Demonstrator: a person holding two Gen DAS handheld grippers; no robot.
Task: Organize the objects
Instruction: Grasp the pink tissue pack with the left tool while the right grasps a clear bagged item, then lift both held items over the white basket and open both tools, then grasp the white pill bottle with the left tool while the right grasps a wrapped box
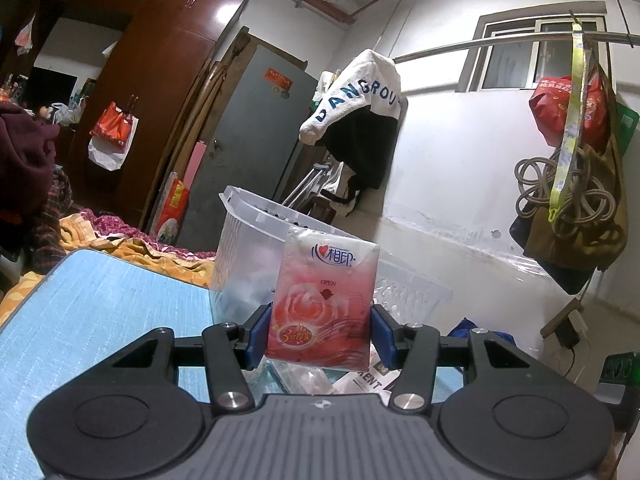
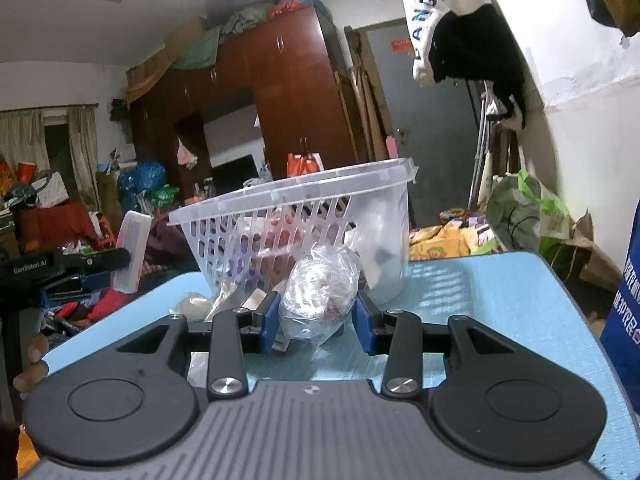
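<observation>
My left gripper (image 1: 320,332) is shut on a pink tissue pack (image 1: 324,300) with a rose print, held upright above the blue table (image 1: 100,312) in front of the clear plastic basket (image 1: 248,248). In the right wrist view, my right gripper (image 2: 316,320) is closed around a clear plastic bag (image 2: 320,292) with small items in it, low over the table (image 2: 480,312) in front of the basket (image 2: 304,216). The left gripper with the white-backed pack (image 2: 132,252) shows at the left.
Loose papers and plastic wrappers (image 1: 352,380) lie on the table under the left gripper. A blue bag (image 2: 624,312) stands at the table's right edge. A bed with clutter (image 2: 452,240) lies beyond the table. A jacket (image 1: 360,120) hangs on the wall.
</observation>
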